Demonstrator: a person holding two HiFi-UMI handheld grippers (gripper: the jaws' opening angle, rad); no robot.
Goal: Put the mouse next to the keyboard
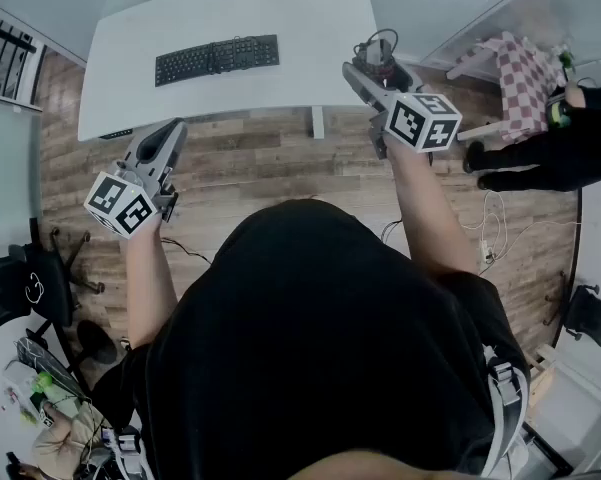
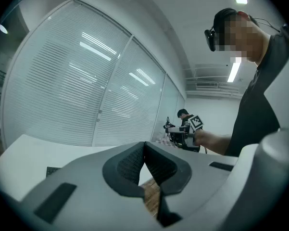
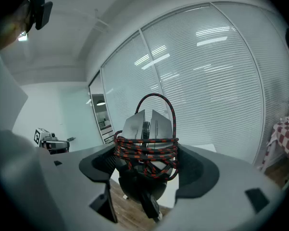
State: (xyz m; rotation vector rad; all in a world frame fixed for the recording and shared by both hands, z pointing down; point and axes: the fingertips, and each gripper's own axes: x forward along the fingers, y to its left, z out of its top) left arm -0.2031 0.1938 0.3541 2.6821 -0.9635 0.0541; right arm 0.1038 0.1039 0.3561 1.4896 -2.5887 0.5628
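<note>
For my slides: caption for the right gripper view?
Right claw gripping a cable-wrapped mouse in front of window blinds.

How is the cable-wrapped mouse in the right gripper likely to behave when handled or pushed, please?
The mouse looks rigid, so the right gripper can probably hold it firmly. Its braided cable, wound round the body with one loop standing up, may slip or unwind when nudged. On the smooth white table it would likely slide rather than roll.

A white desk (image 1: 310,28) stands on a wood-plank floor (image 1: 260,158). A checkered cloth (image 1: 525,76) lies right of the desk. A black office chair (image 1: 15,290) stands well left of it.
</note>
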